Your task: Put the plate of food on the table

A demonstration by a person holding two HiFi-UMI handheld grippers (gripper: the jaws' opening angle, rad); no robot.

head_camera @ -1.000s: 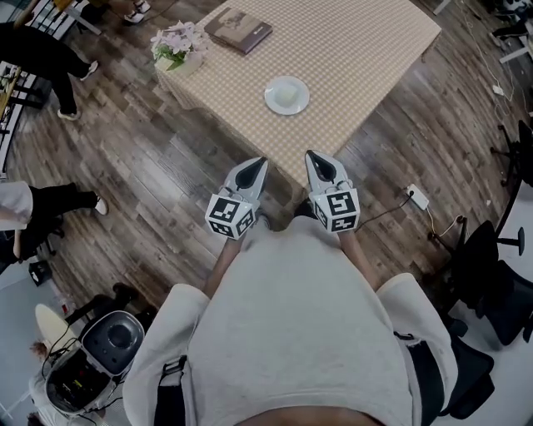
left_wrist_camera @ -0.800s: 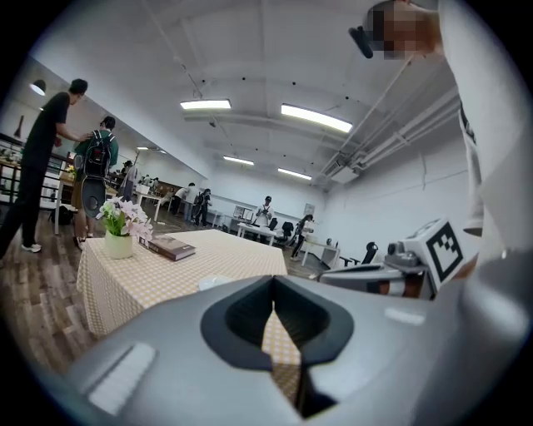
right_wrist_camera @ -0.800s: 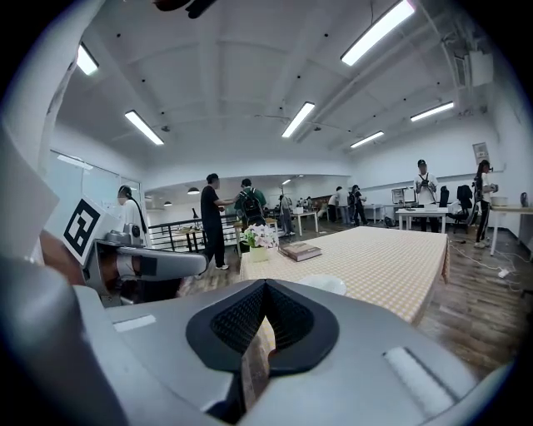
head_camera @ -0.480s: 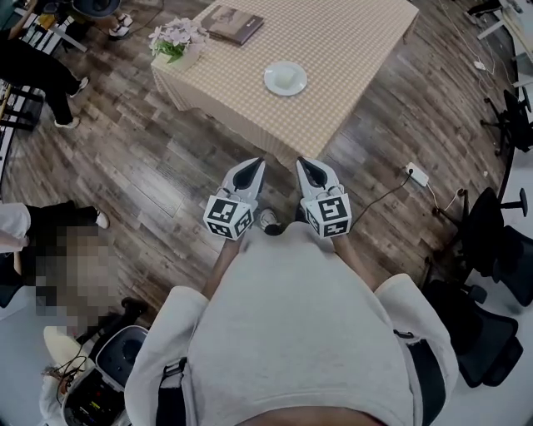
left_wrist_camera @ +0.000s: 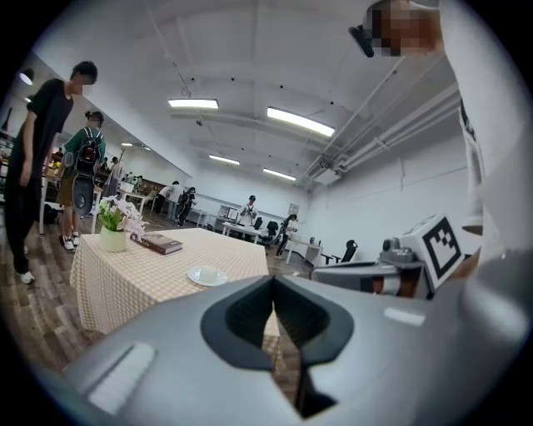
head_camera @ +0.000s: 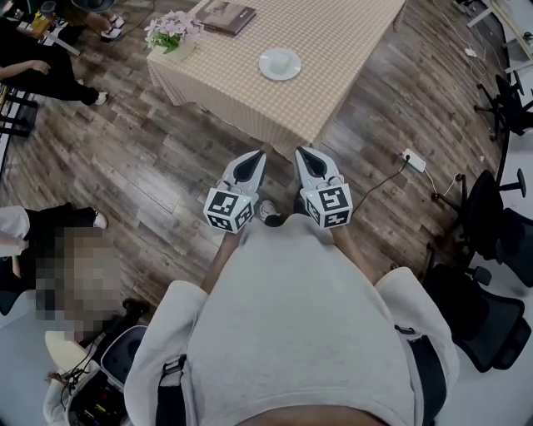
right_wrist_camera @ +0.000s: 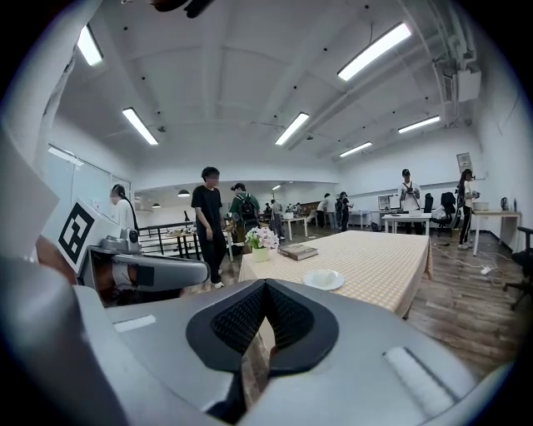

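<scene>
Dark wood-plank floor [head_camera: 150, 166] across the head view. At top centre, table [head_camera: 350, 42] under a checked cloth [head_camera: 233, 100], carrying plate [head_camera: 280, 64] near the middle, with book [head_camera: 226, 16] and flower pot [head_camera: 172, 35] toward the far-left corner. Plate flat on the cloth, well apart from both tools; pale content at its centre, not identifiable. Side by side in front of a grey-clad torso [head_camera: 291, 333], left gripper [head_camera: 260, 155] and right gripper [head_camera: 301, 152], tips aimed at the near table corner, short of it, over floor. Jaws of each pressed together, nothing between. On floor at right, power strip [head_camera: 413, 160] with cable; office chairs [head_camera: 491, 233] at the right edge.

Left gripper view: jaws closed tip to tip, empty. Beyond them, table with plate [left_wrist_camera: 206, 275] on the cloth, left of the tips; book behind it, flower pot at the far-left corner. Right gripper alongside at right, marker cube [left_wrist_camera: 440, 243] showing. Left of the table, bystander [left_wrist_camera: 37, 158] in black, standing. Overhead, strip lights [left_wrist_camera: 300, 121] on a white ceiling [left_wrist_camera: 250, 50].

Right gripper view: jaws shut on themselves, holding nothing. Plate [right_wrist_camera: 323, 279] on the cloth just right of the tips and beyond them; book and flower pot farther back. Left gripper at left, level with this one. Bystander [right_wrist_camera: 208, 225] in black beside the far table corner; more people [right_wrist_camera: 405, 193] far back.
</scene>
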